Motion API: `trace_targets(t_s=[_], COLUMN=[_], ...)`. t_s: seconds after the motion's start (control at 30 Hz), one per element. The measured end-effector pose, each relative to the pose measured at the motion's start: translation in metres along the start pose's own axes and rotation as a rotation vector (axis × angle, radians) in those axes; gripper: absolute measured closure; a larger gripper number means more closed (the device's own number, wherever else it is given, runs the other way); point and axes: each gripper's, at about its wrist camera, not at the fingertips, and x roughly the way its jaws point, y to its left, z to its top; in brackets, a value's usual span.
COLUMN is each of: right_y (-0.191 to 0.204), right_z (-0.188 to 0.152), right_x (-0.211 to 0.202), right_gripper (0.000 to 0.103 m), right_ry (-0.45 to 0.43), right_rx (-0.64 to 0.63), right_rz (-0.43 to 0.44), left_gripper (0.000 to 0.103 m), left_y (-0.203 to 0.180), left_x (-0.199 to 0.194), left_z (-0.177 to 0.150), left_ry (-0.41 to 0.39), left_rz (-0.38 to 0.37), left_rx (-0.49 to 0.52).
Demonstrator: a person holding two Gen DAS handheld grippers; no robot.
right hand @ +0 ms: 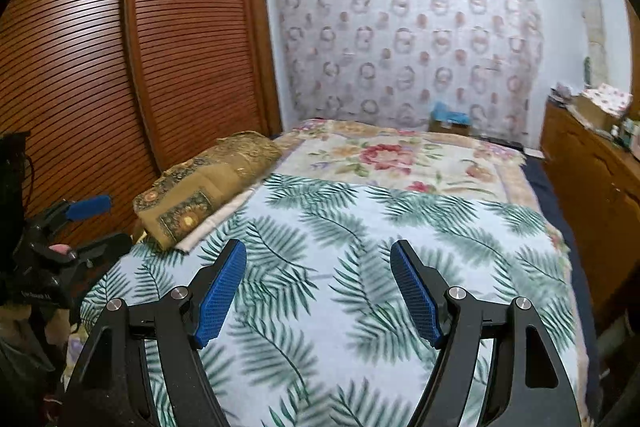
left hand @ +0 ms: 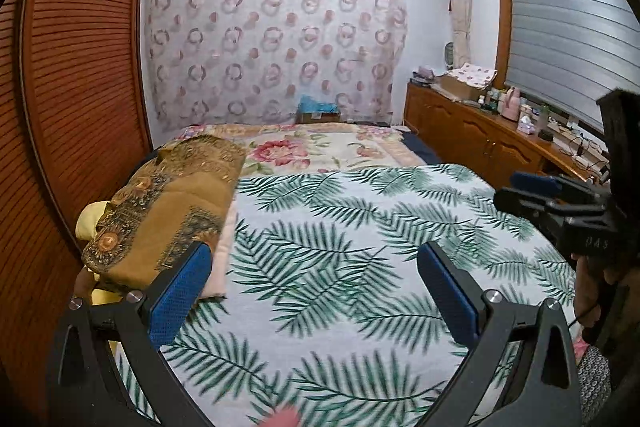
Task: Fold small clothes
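Blue pads sit closest to me in both wrist views, mounted on black fingers. My left gripper (left hand: 316,263) has its fingers spread wide with nothing between them, poised over the palm-leaf sheet (left hand: 360,227) that covers the near part of the bed. My right gripper (right hand: 318,267) is spread fairly wide too and also empty, above the same sheet; it shows at the right edge of the left wrist view, with a hand under it.

At the bottom edge of the left view a blurred pink patch (left hand: 282,419) lies on the sheet; I cannot tell whether it is a small garment. A folded brown patterned cloth (left hand: 172,203) rests at the sheet's left side, beside the slatted wooden wardrobe (left hand: 80,67). Beyond the sheet lies a floral blanket (left hand: 320,147), and a wooden cabinet (left hand: 472,135) runs along the right wall.
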Motion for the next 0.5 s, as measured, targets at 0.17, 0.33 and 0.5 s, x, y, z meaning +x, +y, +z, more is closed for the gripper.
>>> trace_targets(t_s=[0.17,0.33,0.5], right_y=[0.004,0.009,0.017], right_z=[-0.006,-0.006,-0.001], right_x=[-0.035,-0.068,-0.1], right_gripper=[0.019,0.015,0.012], right_ry=[-0.021,-0.068,-0.12], right_rx=[0.013,0.033,0.048], right_rz=[-0.047,-0.07,-0.113], left_gripper=[0.001,0.001,0.001], left_y=[-0.023,-0.033,-0.043], left_x=[-0.013,-0.025,-0.038], left_z=[0.009,0.022,0.037], left_ry=[-0.022,-0.049,-0.076], left_rz=[-0.034,-0.033,-0.012], left_rx=[0.024,0.033,0.038])
